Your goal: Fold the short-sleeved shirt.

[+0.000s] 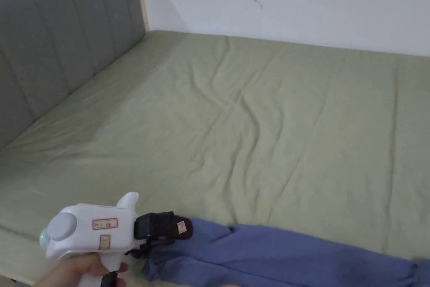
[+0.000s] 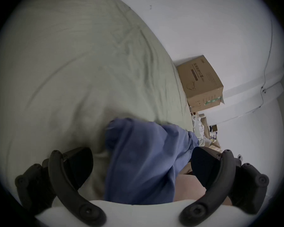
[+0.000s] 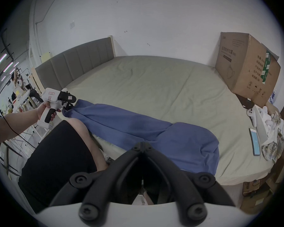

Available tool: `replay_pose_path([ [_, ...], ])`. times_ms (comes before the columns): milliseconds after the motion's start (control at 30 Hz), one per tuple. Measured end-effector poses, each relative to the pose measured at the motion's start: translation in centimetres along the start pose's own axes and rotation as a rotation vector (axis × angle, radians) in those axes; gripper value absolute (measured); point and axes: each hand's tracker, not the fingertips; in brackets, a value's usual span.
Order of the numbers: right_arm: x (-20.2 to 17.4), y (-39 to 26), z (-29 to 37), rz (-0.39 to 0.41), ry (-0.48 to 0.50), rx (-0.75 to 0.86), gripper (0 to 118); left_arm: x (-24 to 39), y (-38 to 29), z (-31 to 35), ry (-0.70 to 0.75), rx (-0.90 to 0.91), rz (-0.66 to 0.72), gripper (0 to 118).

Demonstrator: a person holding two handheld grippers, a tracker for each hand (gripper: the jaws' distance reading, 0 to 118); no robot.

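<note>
A blue short-sleeved shirt (image 1: 273,254) lies stretched in a long band along the near edge of the bed. In the head view my left gripper (image 1: 168,239) is at the shirt's left end, held by a hand. In the left gripper view its jaws (image 2: 141,152) stand wide open, with blue shirt (image 2: 143,165) fabric loose between them. In the right gripper view my right gripper (image 3: 142,146) has its jaws together at the shirt's (image 3: 129,124) near edge, and the folds run toward the tips. The left gripper (image 3: 69,104) shows farther off at the other end.
The bed's green sheet (image 1: 252,124) stretches wide beyond the shirt, with a grey headboard (image 1: 54,48) on the left and a white wall behind. A cardboard box (image 3: 246,66) stands at the bed's right end. A phone (image 3: 254,140), a white controller (image 3: 251,114) and clutter lie near it.
</note>
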Motion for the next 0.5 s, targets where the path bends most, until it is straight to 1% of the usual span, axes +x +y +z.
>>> replay_pose_path([
  [33,0.1,-0.1,-0.2,-0.004,-0.011,-0.011,0,0.5,0.0,-0.8,0.022,-0.012,-0.039,117],
  [67,0.1,-0.1,-0.3,-0.011,-0.014,-0.017,0,1.9,-0.1,-1.0,0.043,-0.039,-0.078,109],
  [100,0.1,-0.2,-0.4,-0.016,-0.01,-0.02,0,2.6,-0.1,-1.5,0.08,-0.047,-0.124,89],
  [133,0.1,-0.2,-0.5,-0.019,0.0,-0.023,0,3.4,-0.3,-1.9,0.126,-0.044,-0.161,43],
  [167,0.0,-0.2,-0.6,-0.019,0.004,-0.026,0,3.8,-0.3,-2.3,0.189,-0.037,-0.187,7],
  [200,-0.1,-0.2,-0.8,-0.016,0.008,-0.029,0,4.0,-0.2,-2.7,0.224,-0.05,-0.171,7],
  [233,-0.2,-0.1,-0.7,-0.008,0.01,-0.03,0,3.9,-0.6,-3.3,0.192,-0.06,-0.107,7],
  [267,-0.3,0.0,-0.8,0.0,0.008,-0.031,0,4.2,-0.5,-3.5,0.187,-0.066,-0.143,7],
  [300,-0.3,0.1,-0.9,0.008,0.008,-0.029,0,4.8,-0.3,-3.5,0.225,-0.062,-0.216,7],
  [333,-0.4,0.2,-0.8,0.014,0.009,-0.025,0,5.1,0.2,-3.0,0.236,-0.052,-0.235,7],
  [433,-0.4,0.5,-0.6,0.019,0.017,-0.016,0,4.5,2.0,-1.3,0.205,-0.023,-0.188,7],
  [467,-0.4,0.5,-0.6,0.022,0.016,-0.014,0,5.2,2.9,-0.3,0.217,-0.011,-0.193,7],
  [500,-0.7,0.8,-0.4,0.033,0.01,-0.007,0,5.2,3.9,0.5,0.276,0.01,-0.218,7],
])
